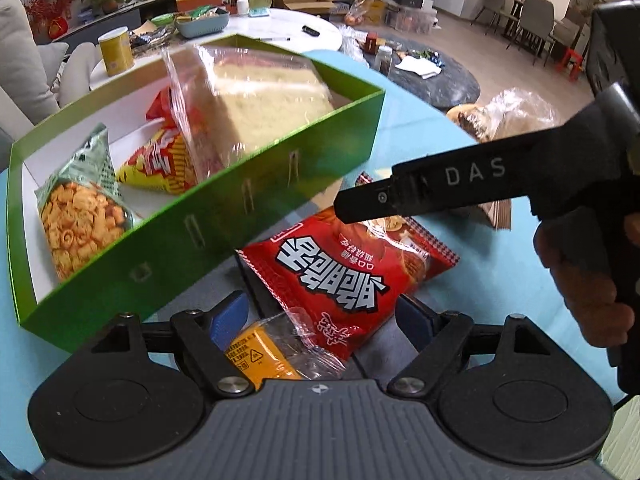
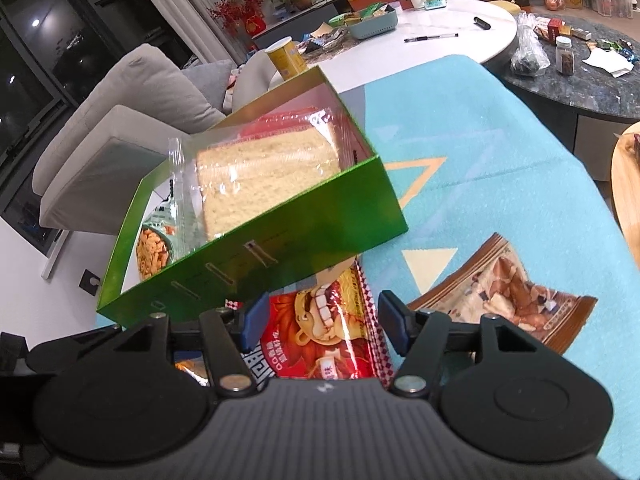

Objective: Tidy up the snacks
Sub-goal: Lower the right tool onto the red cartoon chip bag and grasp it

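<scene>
Left wrist view. The left tongs [image 1: 316, 316] stand released, blue pads apart, above an orange packet [image 1: 260, 354] in clear wrap and the lower end of a red bag [image 1: 344, 264]. Both lie on the blue surface [image 1: 460, 300], just beside the near wall of the green box [image 1: 192, 224]. The box already holds a bread pack [image 1: 260, 108], a striped red-yellow bag [image 1: 164, 156] and a green bag [image 1: 80, 208] of rings. The right tongs [image 1: 360, 204] reach in from the right over the red bag; their state cannot be told here.

Right wrist view. The right tongs [image 2: 320, 320] are released, jaws straddling the red bag [image 2: 324, 340], which lies partly under the box [image 2: 280, 244] edge. A brown bag [image 2: 508, 300] lies apart on the surface [image 2: 460, 120] to the right.

Procedure, as a judgement: the step in hand appears to be picking up the red bag.
1. Lower the right tongs until both pads bracket a fold of the bag, not only its slick face.
2. Clench gently; the contents are probably brittle.
3. Draw the bag away from the box wall before lifting, so the box is not dragged.
4. Place it in the free space beside the bread.
5. Keep the left tongs clear of the right, or assign them the orange packet.
</scene>
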A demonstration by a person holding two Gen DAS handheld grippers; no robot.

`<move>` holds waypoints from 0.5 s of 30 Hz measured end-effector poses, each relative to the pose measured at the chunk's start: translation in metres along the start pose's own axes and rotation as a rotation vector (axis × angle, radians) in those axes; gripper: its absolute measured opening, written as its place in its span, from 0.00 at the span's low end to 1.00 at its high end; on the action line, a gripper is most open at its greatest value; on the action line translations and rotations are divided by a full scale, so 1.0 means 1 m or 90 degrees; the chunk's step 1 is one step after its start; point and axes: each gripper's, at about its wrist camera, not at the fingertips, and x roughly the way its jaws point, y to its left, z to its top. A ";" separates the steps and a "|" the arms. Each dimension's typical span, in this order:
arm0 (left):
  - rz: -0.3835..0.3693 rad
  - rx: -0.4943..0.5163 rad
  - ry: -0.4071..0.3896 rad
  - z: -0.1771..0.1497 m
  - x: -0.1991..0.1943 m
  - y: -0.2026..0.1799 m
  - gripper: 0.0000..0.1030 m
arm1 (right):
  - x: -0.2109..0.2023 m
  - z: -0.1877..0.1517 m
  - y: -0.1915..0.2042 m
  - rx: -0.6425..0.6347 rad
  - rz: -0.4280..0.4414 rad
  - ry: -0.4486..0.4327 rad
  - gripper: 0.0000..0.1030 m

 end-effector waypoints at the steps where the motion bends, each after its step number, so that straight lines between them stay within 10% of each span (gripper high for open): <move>1: 0.000 -0.001 0.005 -0.001 0.000 0.001 0.76 | 0.001 -0.001 0.002 -0.003 0.003 0.004 0.66; 15: 0.012 -0.036 0.021 -0.043 -0.027 0.023 0.76 | -0.001 -0.022 0.026 -0.033 0.057 0.038 0.65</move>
